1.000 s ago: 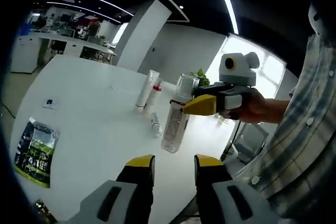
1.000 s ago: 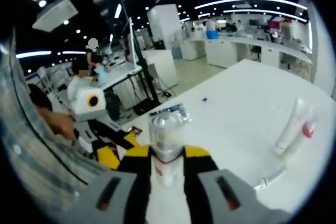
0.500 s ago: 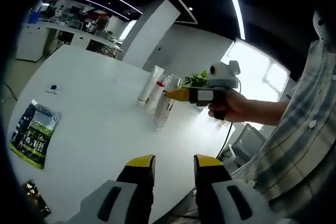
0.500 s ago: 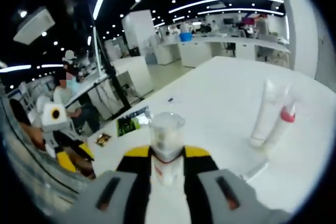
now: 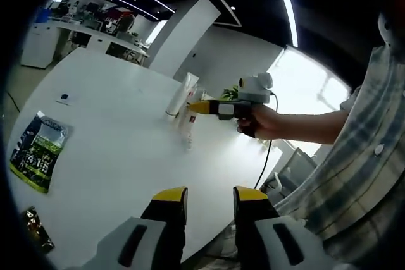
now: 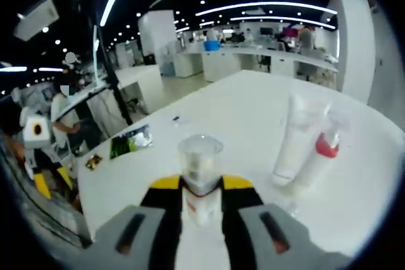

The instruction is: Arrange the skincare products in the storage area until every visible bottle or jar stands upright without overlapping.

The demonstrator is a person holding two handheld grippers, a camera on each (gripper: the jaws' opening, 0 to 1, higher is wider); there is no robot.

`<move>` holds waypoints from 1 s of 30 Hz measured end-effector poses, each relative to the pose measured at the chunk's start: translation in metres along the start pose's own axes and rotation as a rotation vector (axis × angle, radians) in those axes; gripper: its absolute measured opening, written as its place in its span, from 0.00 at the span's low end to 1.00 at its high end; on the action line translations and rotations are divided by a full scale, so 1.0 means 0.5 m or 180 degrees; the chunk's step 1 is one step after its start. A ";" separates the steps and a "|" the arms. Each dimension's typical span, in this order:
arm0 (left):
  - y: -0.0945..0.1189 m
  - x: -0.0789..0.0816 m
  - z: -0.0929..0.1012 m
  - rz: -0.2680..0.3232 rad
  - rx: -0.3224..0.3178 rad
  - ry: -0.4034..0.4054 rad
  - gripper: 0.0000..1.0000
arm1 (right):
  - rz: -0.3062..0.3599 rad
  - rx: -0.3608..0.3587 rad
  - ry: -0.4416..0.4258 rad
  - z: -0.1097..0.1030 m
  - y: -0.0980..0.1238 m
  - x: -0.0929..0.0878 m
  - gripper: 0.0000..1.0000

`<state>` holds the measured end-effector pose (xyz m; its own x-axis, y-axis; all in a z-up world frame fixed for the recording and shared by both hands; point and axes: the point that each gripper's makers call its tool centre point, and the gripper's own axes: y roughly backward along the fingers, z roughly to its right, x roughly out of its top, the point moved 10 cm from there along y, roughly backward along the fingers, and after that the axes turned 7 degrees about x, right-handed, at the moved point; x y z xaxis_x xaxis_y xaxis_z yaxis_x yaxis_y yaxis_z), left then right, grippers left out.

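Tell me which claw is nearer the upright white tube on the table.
Right. The right claw, shut on the clear bottle, is close beside the white tube. The left claw hangs back over the table's near edge, well short of the tube.

A clear plastic bottle with a transparent cap [image 6: 200,167] stands upright, clamped between the yellow-tipped jaws in the right gripper view; in the left gripper view it [image 5: 188,123] stands upright on the white round table [image 5: 114,150]; just beside it a white squeeze tube [image 6: 292,136] stands cap-down; touching that tube, a translucent bottle with a red collar [image 6: 321,153] leans tilted against it.
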<state>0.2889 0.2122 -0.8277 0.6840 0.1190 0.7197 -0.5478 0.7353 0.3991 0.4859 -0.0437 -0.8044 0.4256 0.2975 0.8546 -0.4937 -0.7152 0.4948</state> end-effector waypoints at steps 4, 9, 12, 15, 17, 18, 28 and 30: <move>0.002 0.003 -0.005 0.0005 0.0041 0.0033 0.29 | 0.0111 -0.0103 0.0210 0.016 -0.002 0.002 0.20; 0.005 0.006 -0.010 0.0030 0.0088 0.0090 0.28 | 0.0183 -0.0218 0.0348 0.040 -0.013 0.000 0.20; 0.009 0.005 -0.012 0.0025 0.0132 0.0098 0.27 | 0.0159 -0.0117 0.0186 0.051 -0.026 -0.008 0.20; 0.014 0.001 -0.013 0.0012 0.0186 0.0118 0.27 | 0.0096 -0.0139 0.0324 0.057 -0.037 -0.010 0.20; 0.016 -0.002 -0.013 0.0011 0.0199 0.0135 0.27 | 0.0081 -0.0149 0.0317 0.064 -0.042 -0.013 0.20; 0.016 -0.002 -0.014 0.0010 0.0203 0.0146 0.27 | 0.0053 -0.0186 0.0314 0.070 -0.044 -0.016 0.20; 0.022 -0.007 -0.022 -0.0051 0.0315 0.0223 0.27 | -0.0012 -0.0297 0.0255 0.100 -0.052 -0.039 0.20; 0.027 -0.007 -0.023 -0.0066 0.0329 0.0231 0.27 | -0.0010 -0.0332 0.0250 0.109 -0.056 -0.038 0.20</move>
<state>0.2849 0.2293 -0.8312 0.7268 0.1551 0.6691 -0.5772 0.6659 0.4726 0.5332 -0.0638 -0.8431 0.3686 0.3513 0.8607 -0.5703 -0.6457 0.5078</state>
